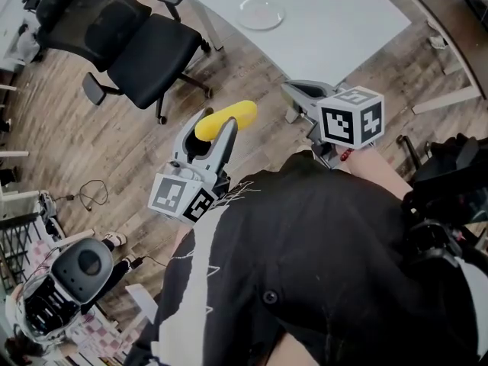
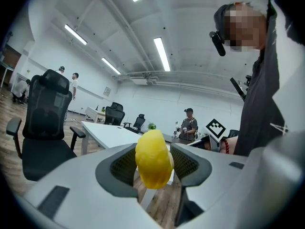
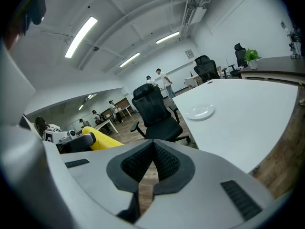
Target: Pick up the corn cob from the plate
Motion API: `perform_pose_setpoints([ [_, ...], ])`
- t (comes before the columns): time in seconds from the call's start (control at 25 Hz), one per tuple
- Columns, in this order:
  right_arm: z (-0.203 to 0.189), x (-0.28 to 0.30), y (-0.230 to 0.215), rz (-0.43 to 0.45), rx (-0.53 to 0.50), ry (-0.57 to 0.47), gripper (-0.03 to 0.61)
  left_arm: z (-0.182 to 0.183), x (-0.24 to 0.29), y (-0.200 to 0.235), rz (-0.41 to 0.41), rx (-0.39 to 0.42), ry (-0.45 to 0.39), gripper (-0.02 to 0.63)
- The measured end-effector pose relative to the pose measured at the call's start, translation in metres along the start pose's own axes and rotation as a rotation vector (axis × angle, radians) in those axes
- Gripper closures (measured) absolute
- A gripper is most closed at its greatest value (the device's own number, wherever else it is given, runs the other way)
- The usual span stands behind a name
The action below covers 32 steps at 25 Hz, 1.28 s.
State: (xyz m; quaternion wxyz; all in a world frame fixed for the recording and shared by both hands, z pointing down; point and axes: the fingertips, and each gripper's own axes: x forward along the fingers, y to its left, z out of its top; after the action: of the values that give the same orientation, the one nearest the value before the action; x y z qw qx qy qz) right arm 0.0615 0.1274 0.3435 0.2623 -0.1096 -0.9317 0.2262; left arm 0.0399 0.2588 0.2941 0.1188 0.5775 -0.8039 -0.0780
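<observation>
Left fingers [image 2: 121,168]: clamped on the corn cob [image 2: 153,157], with one ribbed pad on each flank and nothing else between them. Contact looks firm on both sides.

Right fingers [image 3: 138,162]: together and empty. In the head view they sit at 2 o'clock of my left fingers, apart from them and touching nothing.

Corn cob: yellow, rounded and smooth-looking. It lies roughly along my left fingers, and its free end juts past the tips toward 2 o'clock. It is in the air over the wood floor [image 1: 99,143], not on the plate.

Plate [image 1: 261,12]: clear and bare. It sits on the pale surface [image 1: 343,36] at 12 o'clock in the head view, well apart from the cob.

Office chair [image 1: 145,52]: black, at 10 o'clock, standing on the floor beside the surface.

Status, as I judge it: the pick-up itself looks done, and what remains is carrying the cob without losing it.

Handling notes, my judgement only:
- The pads seem to hold the near part of the cob, so much of its length overhangs. It could pivot or slide forward if the tips dip.
- I would hold the squeeze even. Pressing harder could make the rounded body squirt out, and easing off could drop it.
- I would carry the tips level or slightly raised and move the hand smoothly, without swinging.
- I would leave my right fingers closed and clear, ready to prop the free end if it sags.
</observation>
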Motion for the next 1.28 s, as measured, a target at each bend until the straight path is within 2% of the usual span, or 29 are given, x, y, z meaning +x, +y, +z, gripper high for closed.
perform_pose_setpoints([
  [0.24,-0.022,0.001,0.017,0.011,0.014,0.034,0.565,0.000,-0.016,-0.010,0.004,-0.044,-0.019,0.399],
  [0.52,-0.038,0.001,0.024,0.008,0.014,0.058,0.565,-0.008,-0.032,-0.009,0.017,-0.054,-0.020,0.400],
  [0.8,-0.044,0.005,0.021,0.004,0.011,0.091,0.565,-0.017,-0.033,-0.003,0.034,-0.098,-0.016,0.400],
  [1.28,-0.037,0.004,0.017,-0.019,0.007,0.087,0.565,-0.013,-0.027,-0.001,0.010,-0.107,-0.022,0.400],
])
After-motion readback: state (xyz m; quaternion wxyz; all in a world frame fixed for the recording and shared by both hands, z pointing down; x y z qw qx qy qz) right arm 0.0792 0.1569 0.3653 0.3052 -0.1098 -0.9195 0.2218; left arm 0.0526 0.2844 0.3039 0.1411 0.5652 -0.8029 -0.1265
